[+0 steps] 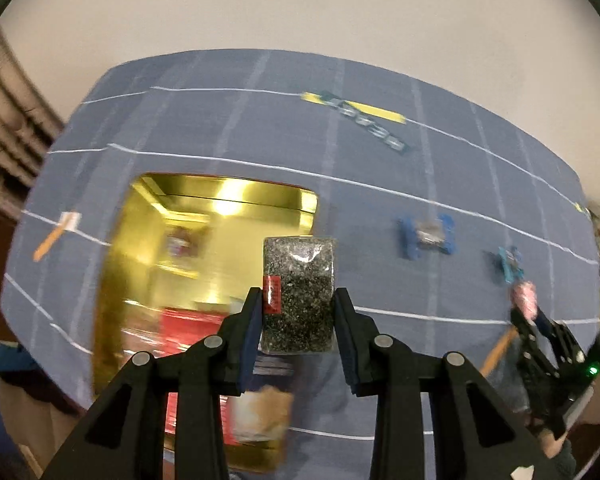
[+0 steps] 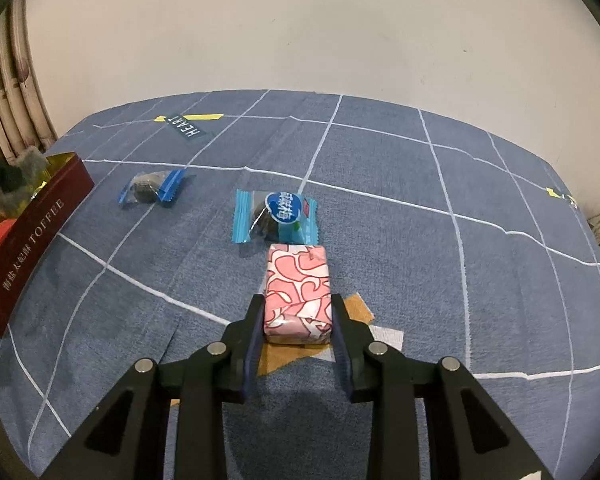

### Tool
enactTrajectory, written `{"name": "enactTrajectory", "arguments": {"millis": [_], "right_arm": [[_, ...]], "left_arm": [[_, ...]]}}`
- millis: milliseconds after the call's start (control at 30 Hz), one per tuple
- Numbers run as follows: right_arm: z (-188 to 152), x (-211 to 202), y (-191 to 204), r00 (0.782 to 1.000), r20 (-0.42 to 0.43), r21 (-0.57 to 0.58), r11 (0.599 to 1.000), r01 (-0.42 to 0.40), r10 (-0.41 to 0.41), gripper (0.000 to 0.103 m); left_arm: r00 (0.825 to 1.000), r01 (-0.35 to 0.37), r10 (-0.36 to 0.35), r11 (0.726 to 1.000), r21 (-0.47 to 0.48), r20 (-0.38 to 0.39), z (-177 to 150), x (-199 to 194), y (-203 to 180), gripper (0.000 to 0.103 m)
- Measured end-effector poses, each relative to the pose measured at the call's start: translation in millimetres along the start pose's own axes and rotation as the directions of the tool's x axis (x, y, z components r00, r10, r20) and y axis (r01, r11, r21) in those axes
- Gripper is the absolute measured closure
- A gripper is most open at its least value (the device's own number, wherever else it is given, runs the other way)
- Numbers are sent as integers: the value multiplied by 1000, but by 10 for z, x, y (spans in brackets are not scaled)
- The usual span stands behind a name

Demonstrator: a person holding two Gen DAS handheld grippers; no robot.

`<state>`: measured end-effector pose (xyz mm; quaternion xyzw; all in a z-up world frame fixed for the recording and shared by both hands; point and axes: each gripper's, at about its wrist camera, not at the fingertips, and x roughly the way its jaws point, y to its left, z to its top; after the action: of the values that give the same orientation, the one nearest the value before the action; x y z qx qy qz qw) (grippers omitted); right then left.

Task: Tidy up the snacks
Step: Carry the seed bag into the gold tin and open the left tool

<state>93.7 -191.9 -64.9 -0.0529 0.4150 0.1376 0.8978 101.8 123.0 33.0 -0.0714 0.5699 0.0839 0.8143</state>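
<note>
Here, spreading under both pairs of tongs, a counter in a blue cloth with a white grid. Sitting below and left of the left tongs, well left of the right tongs, a toffee box with dark red walls and a gold inside, blurred in the left view. Lying just beyond the right tongs, a light blue snack packet; farther beyond and to the left, a clear packet with blue ends. Being clamped between the pads of the right tongs, a pink patterned snack block, seemingly resting on the cloth. Being gripped in the left tongs above the box's right edge, a dark speckled bar in clear wrap.
</note>
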Motion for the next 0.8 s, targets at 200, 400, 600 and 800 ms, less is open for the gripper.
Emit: {"name": "enactTrajectory", "arguments": {"millis": [200, 400, 600, 800], "right_arm": [[5, 3, 5, 1000, -1, -5, 1000, 6, -6, 71], [6, 2, 16, 1000, -1, -8, 1000, 11, -11, 71], [6, 1, 15, 1000, -1, -8, 1000, 12, -12, 71], [6, 1, 16, 1000, -1, -8, 1000, 12, -12, 71]], "left_arm": [[997, -73, 73, 996, -57, -14, 186, 98, 523, 72], [991, -131, 129, 990, -53, -35, 237, 265, 776, 72], [983, -170, 167, 985, -35, -71, 242, 481, 878, 72], [981, -177, 176, 984, -7, -81, 239, 647, 928, 72]]}}
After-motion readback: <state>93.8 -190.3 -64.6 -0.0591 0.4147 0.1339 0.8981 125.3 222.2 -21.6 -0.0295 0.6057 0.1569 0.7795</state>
